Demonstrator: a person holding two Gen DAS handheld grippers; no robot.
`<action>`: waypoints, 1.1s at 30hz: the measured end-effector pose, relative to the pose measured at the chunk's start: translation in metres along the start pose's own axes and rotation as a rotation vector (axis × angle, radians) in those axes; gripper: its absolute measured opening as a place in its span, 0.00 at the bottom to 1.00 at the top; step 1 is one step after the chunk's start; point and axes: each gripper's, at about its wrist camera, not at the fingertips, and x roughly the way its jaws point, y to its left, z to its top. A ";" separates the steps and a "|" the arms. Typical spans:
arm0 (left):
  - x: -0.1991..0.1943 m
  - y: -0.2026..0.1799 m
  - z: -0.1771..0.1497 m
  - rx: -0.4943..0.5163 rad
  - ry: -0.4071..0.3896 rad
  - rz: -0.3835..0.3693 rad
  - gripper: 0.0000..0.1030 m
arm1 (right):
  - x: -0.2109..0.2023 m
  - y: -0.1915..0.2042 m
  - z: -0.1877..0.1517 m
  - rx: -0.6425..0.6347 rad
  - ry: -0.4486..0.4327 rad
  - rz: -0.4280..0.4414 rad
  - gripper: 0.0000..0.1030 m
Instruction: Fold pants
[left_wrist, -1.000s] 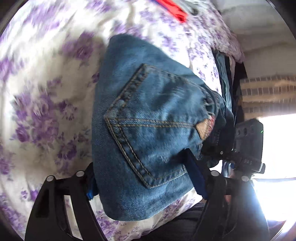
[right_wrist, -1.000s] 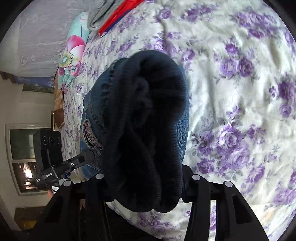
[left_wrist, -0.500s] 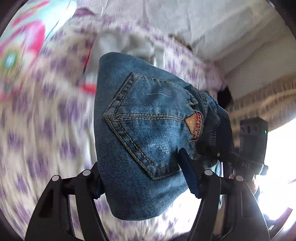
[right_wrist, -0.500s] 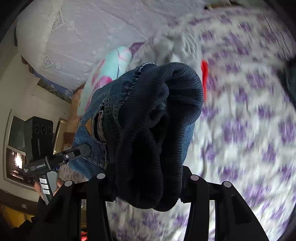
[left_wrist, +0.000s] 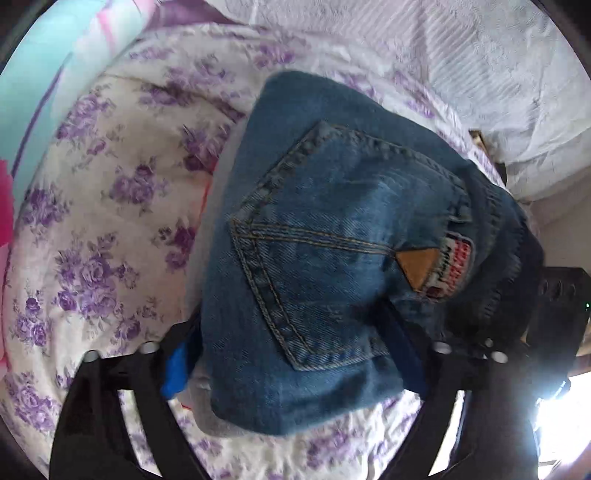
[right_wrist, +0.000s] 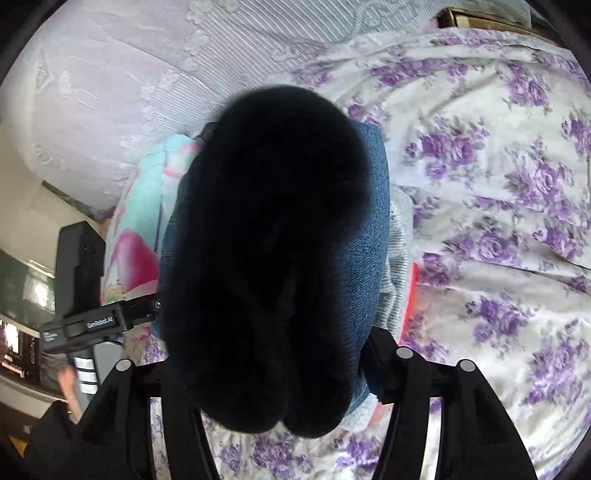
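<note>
At the far left, a floral pillow (left_wrist: 33, 92) marks the bed's head, where the folded pants (left_wrist: 332, 258) are being set down on a grey garment (right_wrist: 397, 273) over the purple-flowered bedsheet (left_wrist: 92, 221). The bundle sits between the jaws of the left gripper (left_wrist: 295, 362), which are opening. Further right, the right gripper (right_wrist: 266, 365) is likewise opening around the dark lining end, apparently for release.

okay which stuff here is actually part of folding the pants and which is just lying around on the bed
Part of the job:
- folded jeans, with a dark ribbed lining
- left gripper, jaws opening, jeans between them
- right gripper, jaws opening around the same bundle

Just lying about:
- grey garment under the jeans
- red item beneath it
- turquoise and pink pillow
- floral bedsheet
</note>
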 end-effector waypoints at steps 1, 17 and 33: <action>-0.001 0.000 -0.001 0.004 -0.002 -0.008 0.89 | -0.001 -0.001 0.001 0.005 0.007 0.001 0.59; -0.180 -0.090 -0.152 0.302 -0.335 0.363 0.95 | -0.147 0.095 -0.118 -0.115 -0.189 -0.366 0.97; -0.317 -0.119 -0.339 0.275 -0.449 0.381 0.95 | -0.264 0.199 -0.296 -0.146 -0.320 -0.470 0.97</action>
